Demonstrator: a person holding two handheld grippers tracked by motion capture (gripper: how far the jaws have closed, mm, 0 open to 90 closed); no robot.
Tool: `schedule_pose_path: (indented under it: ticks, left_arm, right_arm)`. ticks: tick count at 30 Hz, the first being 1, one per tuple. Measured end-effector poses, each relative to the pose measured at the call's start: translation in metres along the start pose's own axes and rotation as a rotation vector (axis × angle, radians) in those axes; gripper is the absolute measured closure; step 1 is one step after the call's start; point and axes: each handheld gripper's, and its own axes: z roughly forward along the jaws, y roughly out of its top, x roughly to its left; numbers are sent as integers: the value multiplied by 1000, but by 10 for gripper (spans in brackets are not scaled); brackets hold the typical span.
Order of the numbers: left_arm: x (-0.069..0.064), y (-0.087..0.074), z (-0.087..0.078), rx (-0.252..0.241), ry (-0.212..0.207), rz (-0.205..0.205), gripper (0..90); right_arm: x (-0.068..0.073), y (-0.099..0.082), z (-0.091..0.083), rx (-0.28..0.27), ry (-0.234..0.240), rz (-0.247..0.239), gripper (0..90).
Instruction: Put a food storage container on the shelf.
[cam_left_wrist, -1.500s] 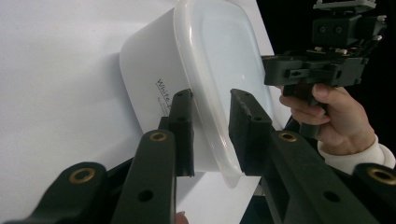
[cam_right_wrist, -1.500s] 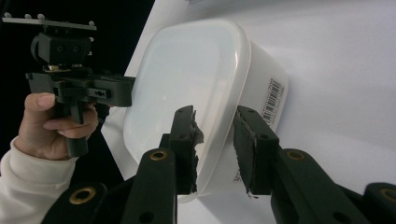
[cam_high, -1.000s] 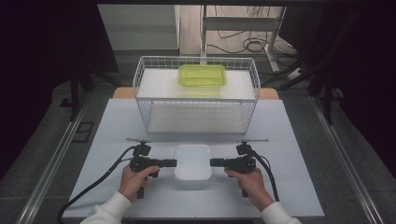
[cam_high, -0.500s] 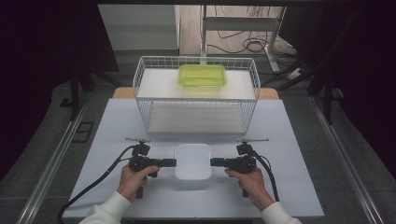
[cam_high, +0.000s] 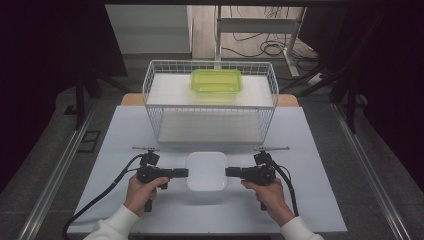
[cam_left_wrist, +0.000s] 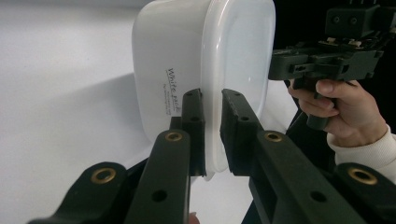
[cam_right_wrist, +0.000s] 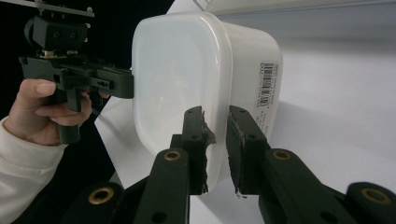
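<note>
**White container clamped at both rims**

The left gripper (cam_high: 184, 173) and right gripper (cam_high: 229, 172) are each closed on an opposite rim of the white translucent plastic container (cam_high: 206, 171), which is held just above the white table top (cam_high: 310, 165), in front of the white wire basket (cam_high: 210, 102). An even, level lift is advised, so that neither rim slips. The contents are not discernible. The green plastic box (cam_high: 216, 80) is partly veiled by the wire mesh.

Dim room, grey floor (cam_high: 60, 150), white table (cam_high: 310, 150)
</note>
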Motion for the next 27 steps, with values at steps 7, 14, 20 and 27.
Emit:
schedule_pose_path:
  ticks: [7, 14, 20, 27]
  left_arm:
    - [-7, 2, -2, -9, 3, 20, 812]
    - [-12, 7, -4, -11, 4, 34, 812]
    - [-17, 12, -4, -18, 13, 47, 811]
    - [-26, 20, -8, -25, 13, 67, 811]
  right_arm:
    - [4, 2, -5, -11, -1, -17, 767]
    - [6, 4, -9, -15, 0, -27, 767]
    - [11, 9, -13, -25, -6, -45, 765]
    - [15, 16, -21, -47, -3, -59, 765]
